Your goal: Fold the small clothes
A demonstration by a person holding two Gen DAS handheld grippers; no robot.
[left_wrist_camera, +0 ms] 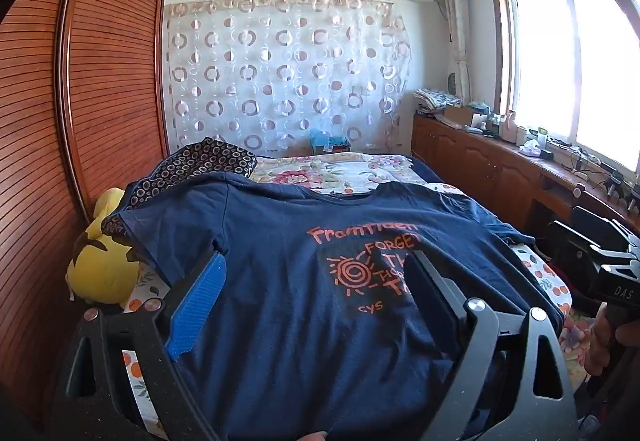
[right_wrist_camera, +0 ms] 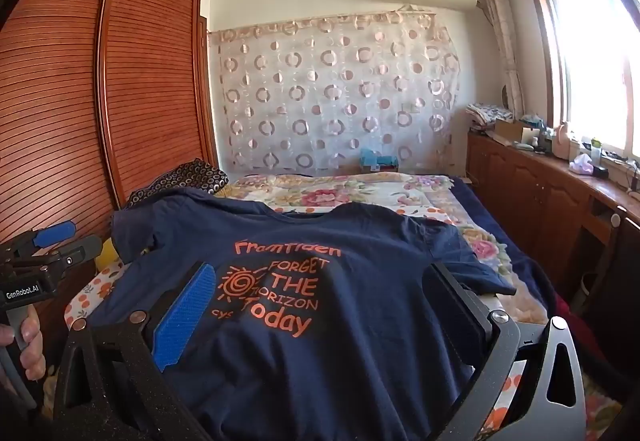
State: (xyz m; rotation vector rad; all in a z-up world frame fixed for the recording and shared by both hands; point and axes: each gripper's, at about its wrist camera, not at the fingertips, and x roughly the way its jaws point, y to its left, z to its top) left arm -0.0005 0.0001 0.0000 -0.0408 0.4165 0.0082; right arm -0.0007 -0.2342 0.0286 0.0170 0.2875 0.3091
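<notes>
A navy T-shirt (left_wrist_camera: pixel 280 261) with orange print lies spread face up on the bed, collar toward the far end; it also shows in the right wrist view (right_wrist_camera: pixel 340 321). My left gripper (left_wrist_camera: pixel 316 269) is open wide, hovering over the shirt's lower half, its blue pad (left_wrist_camera: pixel 198 305) on the left. My right gripper (right_wrist_camera: pixel 320 281) is open wide too, over the shirt's lower middle, with its blue pad (right_wrist_camera: pixel 184 317) on the left. Neither holds anything. The right gripper's body shows at the left wrist view's right edge (left_wrist_camera: pixel 600 257), the left gripper's body at the right wrist view's left edge (right_wrist_camera: pixel 44 253).
The bed (right_wrist_camera: pixel 400 197) has a floral quilt and orange-print sheet. A dark patterned cloth (left_wrist_camera: pixel 200 161) lies at the back left. A yellow plush toy (left_wrist_camera: pixel 100 265) sits by the wooden wardrobe (left_wrist_camera: pixel 100 81). A cluttered wooden cabinet (left_wrist_camera: pixel 500 161) runs under the window on the right.
</notes>
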